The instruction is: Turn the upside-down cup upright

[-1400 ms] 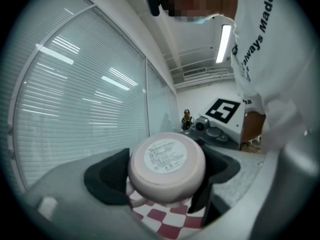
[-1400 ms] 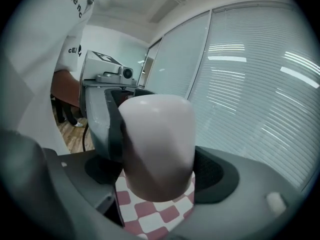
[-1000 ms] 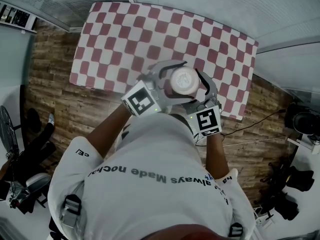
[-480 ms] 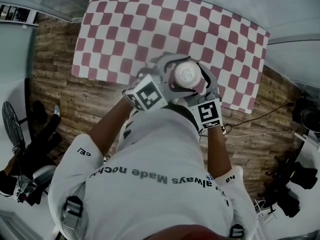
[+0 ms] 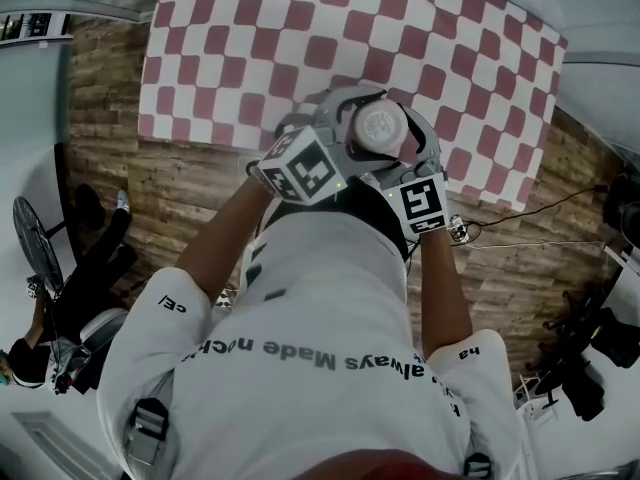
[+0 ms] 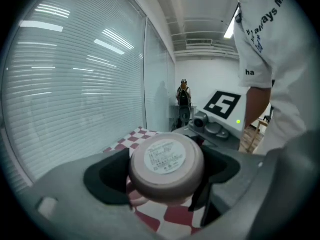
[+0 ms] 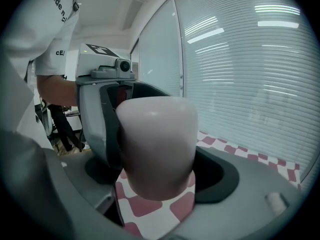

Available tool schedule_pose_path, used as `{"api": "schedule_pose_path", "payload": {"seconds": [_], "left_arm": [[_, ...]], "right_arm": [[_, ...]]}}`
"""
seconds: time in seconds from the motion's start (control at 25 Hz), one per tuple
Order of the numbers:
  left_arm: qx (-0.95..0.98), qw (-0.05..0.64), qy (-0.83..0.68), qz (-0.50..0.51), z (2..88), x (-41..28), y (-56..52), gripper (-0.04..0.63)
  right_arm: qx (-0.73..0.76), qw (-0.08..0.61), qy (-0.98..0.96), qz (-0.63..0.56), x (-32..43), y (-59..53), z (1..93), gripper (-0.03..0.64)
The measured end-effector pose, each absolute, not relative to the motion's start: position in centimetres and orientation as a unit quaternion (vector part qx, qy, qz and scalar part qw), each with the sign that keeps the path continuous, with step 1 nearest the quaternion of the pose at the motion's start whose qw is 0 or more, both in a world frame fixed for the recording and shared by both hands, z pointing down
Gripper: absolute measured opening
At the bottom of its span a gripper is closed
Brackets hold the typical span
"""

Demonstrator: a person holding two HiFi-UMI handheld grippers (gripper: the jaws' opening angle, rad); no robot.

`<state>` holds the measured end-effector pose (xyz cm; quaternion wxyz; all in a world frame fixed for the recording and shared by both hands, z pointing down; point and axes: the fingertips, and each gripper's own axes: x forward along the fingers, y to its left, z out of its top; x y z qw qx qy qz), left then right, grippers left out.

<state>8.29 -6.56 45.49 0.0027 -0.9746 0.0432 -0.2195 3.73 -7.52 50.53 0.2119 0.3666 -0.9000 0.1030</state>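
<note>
The person is standing at the near edge of the bench, which is covered in a red-and-white checked cloth, and is holding both tools out together over it. The pink cup is sitting between the two tools, upside down, its flat base facing up with a round white label on it. The left claw is gripping the cup with its jaws spread wide, the dark pads on either side of the cup's wall. The right claw is doing the same from the other side, its jaws also wide apart and closed around the cup's body. The cup is hanging low over the checked cloth near the bench's front edge; I cannot tell whether its rim is touching the cloth. Wooden floor is showing beside the bench.
</note>
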Motion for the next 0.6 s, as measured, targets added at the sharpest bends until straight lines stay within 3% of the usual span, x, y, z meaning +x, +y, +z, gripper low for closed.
{"api": "schedule_pose_path", "payload": {"seconds": [0.6], "left_arm": [[-0.962,-0.018,0.041,-0.269,56.5,8.0,-8.3,0.443]], "right_arm": [[0.358,0.224,-0.898,0.126,3.3,-9.0,61.3,0.42]]}}
